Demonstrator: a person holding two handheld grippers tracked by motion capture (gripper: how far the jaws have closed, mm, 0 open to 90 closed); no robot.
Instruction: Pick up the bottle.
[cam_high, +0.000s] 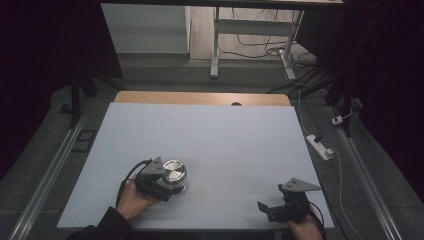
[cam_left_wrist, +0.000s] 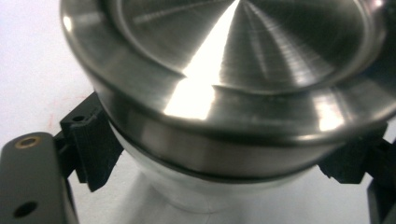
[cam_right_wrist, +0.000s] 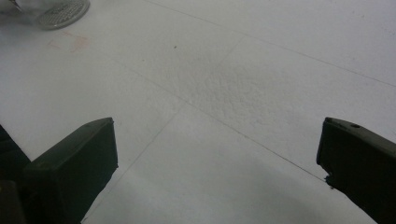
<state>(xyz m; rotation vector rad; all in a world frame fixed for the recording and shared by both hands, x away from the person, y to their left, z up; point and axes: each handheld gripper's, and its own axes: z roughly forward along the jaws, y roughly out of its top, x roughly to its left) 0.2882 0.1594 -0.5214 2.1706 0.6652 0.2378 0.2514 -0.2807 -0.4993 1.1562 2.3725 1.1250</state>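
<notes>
Now gripping steel cup (cam_high: 174, 172) under its rim w/ left gripper (cam_high: 167, 184); right gripper (cam_high: 272, 210) idle, jaws wide open; could slip out if lifted fast, smooth curved metal.

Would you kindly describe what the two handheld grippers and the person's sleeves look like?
Both the left gripper and the right gripper are black, blocky tools with two square-ended black jaws, each topped by a grey three-cornered plate. A black cable loops from each. The left forearm wears a dark sleeve.

The table (cam_high: 210, 135) wears a pale sheet — wood bare at its far edge; a round steel container (cam_high: 174, 172) stands on it.
</notes>
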